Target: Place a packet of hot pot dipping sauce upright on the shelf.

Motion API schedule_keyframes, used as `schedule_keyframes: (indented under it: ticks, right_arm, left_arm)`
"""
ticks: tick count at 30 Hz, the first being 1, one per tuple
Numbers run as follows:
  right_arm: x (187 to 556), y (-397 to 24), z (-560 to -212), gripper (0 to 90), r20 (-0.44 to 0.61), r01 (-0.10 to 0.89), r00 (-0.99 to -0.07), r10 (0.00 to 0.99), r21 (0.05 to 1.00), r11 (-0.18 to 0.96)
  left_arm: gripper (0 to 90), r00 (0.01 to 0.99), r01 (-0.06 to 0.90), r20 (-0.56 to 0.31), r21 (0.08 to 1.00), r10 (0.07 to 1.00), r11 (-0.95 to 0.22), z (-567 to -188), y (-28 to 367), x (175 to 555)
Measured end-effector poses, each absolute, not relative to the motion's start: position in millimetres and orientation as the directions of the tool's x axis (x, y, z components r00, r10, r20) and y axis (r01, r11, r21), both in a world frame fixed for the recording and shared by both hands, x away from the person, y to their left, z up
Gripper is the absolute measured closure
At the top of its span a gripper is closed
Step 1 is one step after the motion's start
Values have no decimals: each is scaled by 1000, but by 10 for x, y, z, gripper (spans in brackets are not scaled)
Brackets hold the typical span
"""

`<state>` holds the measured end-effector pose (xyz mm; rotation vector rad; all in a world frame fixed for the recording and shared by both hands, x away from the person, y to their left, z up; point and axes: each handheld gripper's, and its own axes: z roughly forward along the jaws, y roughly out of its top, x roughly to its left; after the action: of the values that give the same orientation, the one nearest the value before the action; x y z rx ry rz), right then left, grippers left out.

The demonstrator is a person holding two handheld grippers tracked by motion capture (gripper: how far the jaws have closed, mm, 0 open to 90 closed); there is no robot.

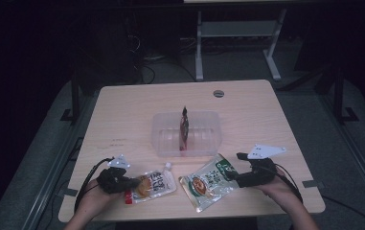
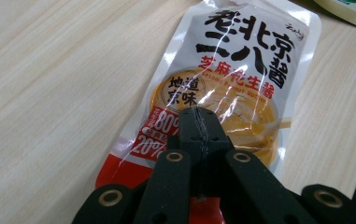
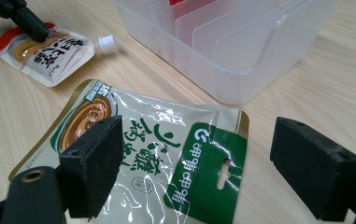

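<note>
While the left gripper point(image 2: 199, 114) is being held low over the white pouch point(image 2: 231, 88), its jaws are being kept fully together, tips resting on the pouch's printed face near its middle; nothing is being clamped between them. In the high view the left gripper point(image 1: 131, 183) is being seen at the table's point(image 1: 122, 110) near left edge, and the white pouch point(image 1: 152, 186) is lying flat just right of it, cap pointing toward the bin point(image 1: 204, 143).

The right gripper point(image 3: 194, 163) is being held with jaws wide apart, straddling the green pouch point(image 3: 166, 154); the pads are not being pressed on it. Whether the left jaw is touching the film cannot be told. In the high view the right gripper point(image 1: 235, 178) is sitting at the green pouch's point(image 1: 209, 181) right end, near the table's front edge.

The green pouch is lying flat, just in front of the clear bin point(image 3: 241, 51), apart from the white pouch point(image 3: 49, 49). A red pouch point(image 1: 185, 129) is being held upright in a bin slot.
</note>
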<state>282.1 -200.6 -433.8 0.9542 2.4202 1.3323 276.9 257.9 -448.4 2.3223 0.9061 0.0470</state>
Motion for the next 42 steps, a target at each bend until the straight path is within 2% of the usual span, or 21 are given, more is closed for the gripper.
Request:
schedule_keyframes:
  ticks: [5, 11, 16, 27, 32, 42]
  right_arm:
    - [2813, -1971, -4317, 171, 123, 442, -772, 623, 808, 389]
    - [2805, -1906, -4306, 191, 134, 446, -781, 610, 803, 396]
    - [2811, -1724, -4248, 181, 129, 430, -806, 577, 798, 422]
    - [2922, -1107, -4189, 160, 162, 393, -880, 446, 777, 492]
    - [3016, -802, -4207, 161, 182, 381, -900, 397, 770, 511]
    - [3059, -432, -4337, 161, 227, 394, -910, 347, 733, 555]
  left_arm:
    - [897, 762, 603, -213, 579, 612, -549, -4449, 2626, 2774]
    - [866, 760, 584, -220, 644, 611, -494, -4291, 2768, 2703]
    - [895, 780, 553, -186, 651, 597, -520, -4228, 2834, 2611]
    - [897, 771, 563, -177, 638, 612, -524, -4289, 2901, 2547]
    - [897, 784, 556, -150, 603, 603, -572, -4344, 2885, 2554]
    - [897, 789, 562, -131, 551, 601, -617, -4444, 2817, 2568]
